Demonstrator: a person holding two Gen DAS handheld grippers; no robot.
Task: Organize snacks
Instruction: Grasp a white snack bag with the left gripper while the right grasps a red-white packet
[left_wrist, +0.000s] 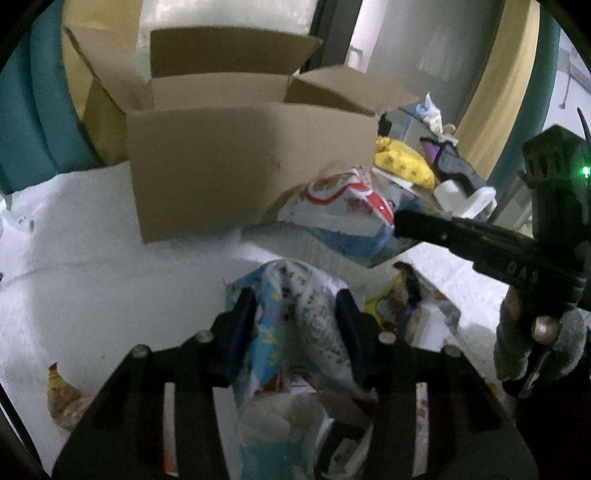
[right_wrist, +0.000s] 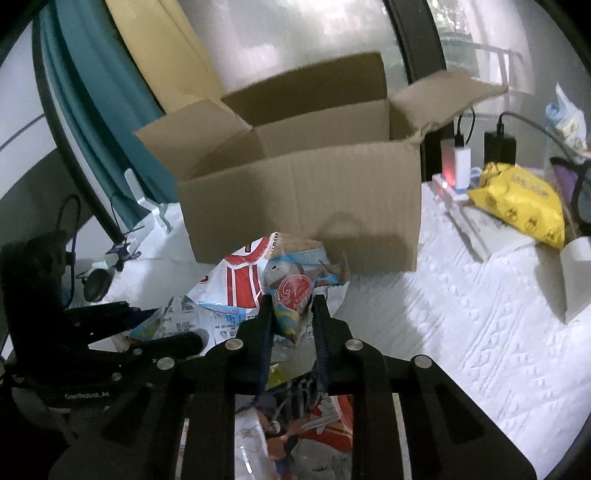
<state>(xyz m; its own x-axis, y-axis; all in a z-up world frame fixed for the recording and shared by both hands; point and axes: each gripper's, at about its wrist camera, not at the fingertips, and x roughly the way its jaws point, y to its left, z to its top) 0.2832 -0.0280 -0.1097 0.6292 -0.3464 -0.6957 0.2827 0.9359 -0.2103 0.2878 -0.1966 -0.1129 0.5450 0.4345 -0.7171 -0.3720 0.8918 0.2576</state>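
L gripper (left_wrist: 295, 314) is clamped on a blue-white snack bag (left_wrist: 295, 321), just in front of the open cardboard box (left_wrist: 240, 166). R gripper (right_wrist: 291, 314) is clenched on a blue-red snack packet (right_wrist: 295, 295), also near the box front. A yellow bag (right_wrist: 521, 199) is seen to the box's right, on the white cloth (right_wrist: 461, 314).

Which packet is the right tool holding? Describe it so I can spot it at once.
Start at the open cardboard box on the white cloth. Just in front of it, the right tool is shut on a small blue snack packet. Its round red emblem sets it apart from the red-and-white striped bag beside it.
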